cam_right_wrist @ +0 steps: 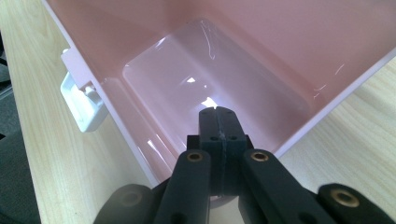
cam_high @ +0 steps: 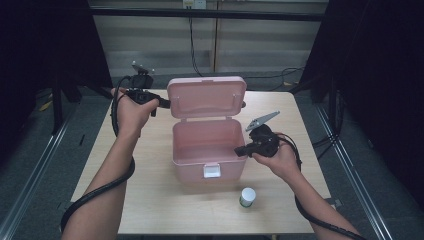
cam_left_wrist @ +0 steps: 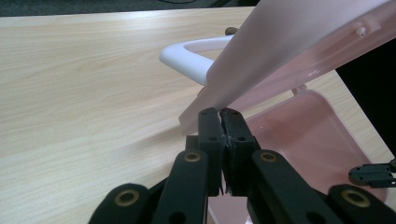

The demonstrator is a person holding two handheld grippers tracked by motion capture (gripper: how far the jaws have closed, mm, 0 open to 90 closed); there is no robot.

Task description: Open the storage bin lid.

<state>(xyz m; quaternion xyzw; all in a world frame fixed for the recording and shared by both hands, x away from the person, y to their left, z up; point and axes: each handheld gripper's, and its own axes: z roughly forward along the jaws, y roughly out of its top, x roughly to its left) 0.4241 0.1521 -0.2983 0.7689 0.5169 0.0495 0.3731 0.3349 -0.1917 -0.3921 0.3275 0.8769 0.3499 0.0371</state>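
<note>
A pink plastic box (cam_high: 200, 142) stands open in the middle of the table, its lid (cam_high: 207, 97) raised upright at the back. My left gripper (cam_high: 165, 104) is at the lid's left edge. In the left gripper view its jaws (cam_left_wrist: 220, 114) are shut on the lid (cam_left_wrist: 289, 51), beside the white handle (cam_left_wrist: 187, 56). My right gripper (cam_high: 238, 149) rests at the box's right wall near the front. Its jaws (cam_right_wrist: 218, 114) are shut, tips over the empty inside of the box (cam_right_wrist: 224, 70), with nothing seen between them.
A small bottle with a white cap (cam_high: 247, 197) stands on the table in front of the box, to the right. The box has a white latch (cam_high: 212, 171) on its front wall. Bare wood lies left and right of the box.
</note>
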